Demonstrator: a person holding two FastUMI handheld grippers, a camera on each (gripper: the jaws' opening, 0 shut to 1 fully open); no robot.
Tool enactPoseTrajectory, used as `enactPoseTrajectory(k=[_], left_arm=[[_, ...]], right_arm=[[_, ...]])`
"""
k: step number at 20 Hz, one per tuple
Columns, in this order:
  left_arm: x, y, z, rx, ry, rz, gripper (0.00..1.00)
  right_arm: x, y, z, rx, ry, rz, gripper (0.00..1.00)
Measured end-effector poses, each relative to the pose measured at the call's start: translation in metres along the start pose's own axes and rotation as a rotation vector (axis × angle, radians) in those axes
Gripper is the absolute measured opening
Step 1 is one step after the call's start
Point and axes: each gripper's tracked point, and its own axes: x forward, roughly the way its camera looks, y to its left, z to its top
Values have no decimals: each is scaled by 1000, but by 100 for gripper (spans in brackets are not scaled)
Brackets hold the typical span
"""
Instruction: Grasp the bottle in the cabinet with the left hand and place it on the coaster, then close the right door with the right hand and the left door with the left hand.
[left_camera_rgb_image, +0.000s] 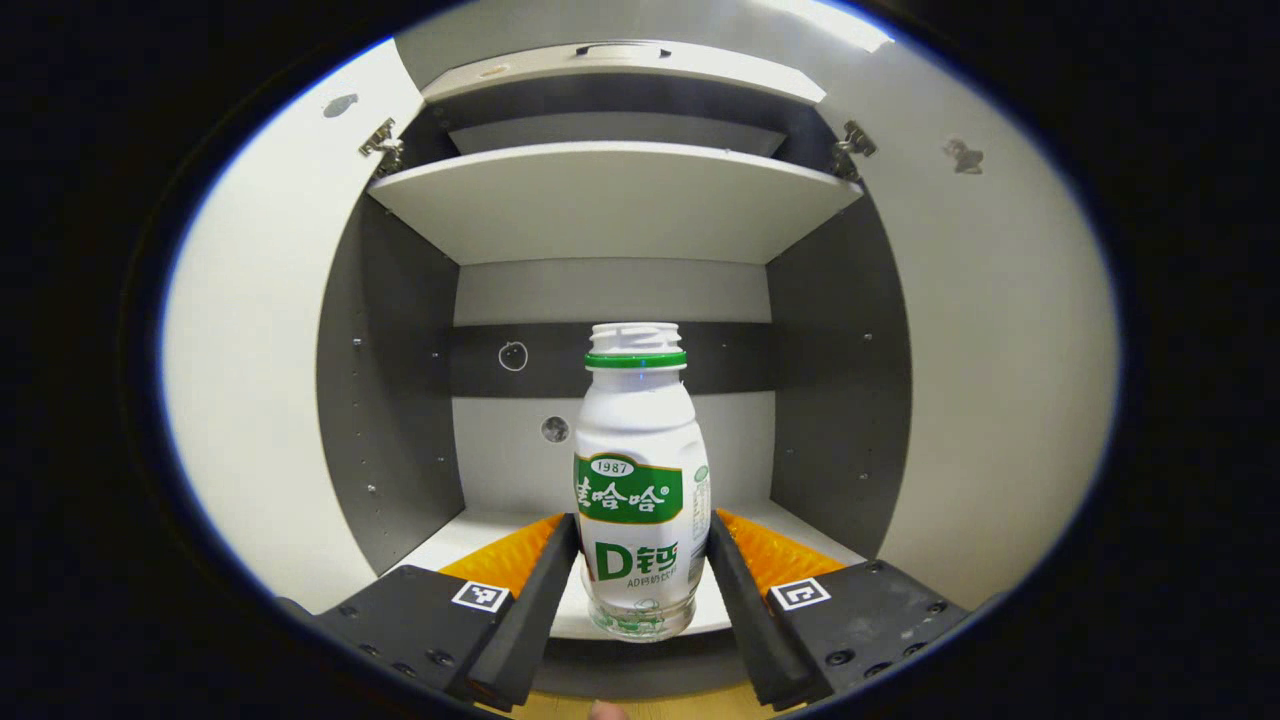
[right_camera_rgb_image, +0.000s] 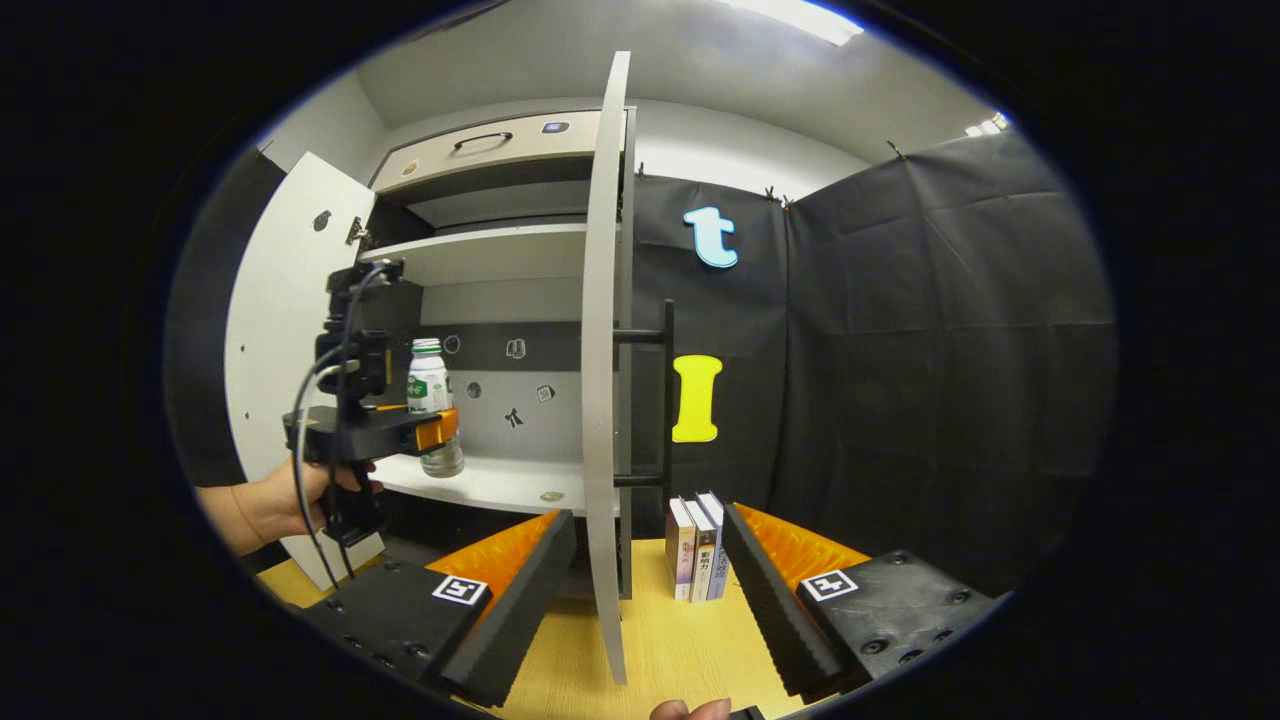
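Observation:
A white bottle (left_camera_rgb_image: 640, 470) with a green label and green neck ring stands upright at the front edge of the cabinet's lower compartment (left_camera_rgb_image: 480, 530). My left gripper (left_camera_rgb_image: 642, 530) is shut on it, one finger pressing each side of its lower body. In the right gripper view, a hand (right_camera_rgb_image: 270, 500) holds that left gripper (right_camera_rgb_image: 440, 428) on the bottle (right_camera_rgb_image: 430, 395) at the cabinet's left side. Both doors are open. My right gripper (right_camera_rgb_image: 645, 590) is open and holds nothing, low over the table. The right door (right_camera_rgb_image: 600, 400) stands edge-on beyond the gap between its fingers.
The left door (right_camera_rgb_image: 290, 300) is swung wide. A shelf (left_camera_rgb_image: 620, 200) spans the cabinet above the bottle, and a drawer with a handle (right_camera_rgb_image: 480, 150) sits at the top. A few books (right_camera_rgb_image: 695, 545) stand on the wooden table (right_camera_rgb_image: 680, 640) right of the door.

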Motion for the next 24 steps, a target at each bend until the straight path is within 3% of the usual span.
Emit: enactPoseTrajectory(k=[5, 8, 14, 24], left_arm=[[-70, -7, -22, 16, -7, -31, 80], [-107, -12, -52, -23, 23, -51, 80], [-181, -21, -113, 9, 31, -98, 80], [-251, -54, -233, -1, 89, -261, 81]], right_arm=[[-5, 16, 9, -15, -64, 16, 98], [-8, 32, 8, -32, -77, 48, 97], [-10, 46, 15, -4, -105, 68, 97], [-16, 38, 15, -65, -96, 44, 97]])
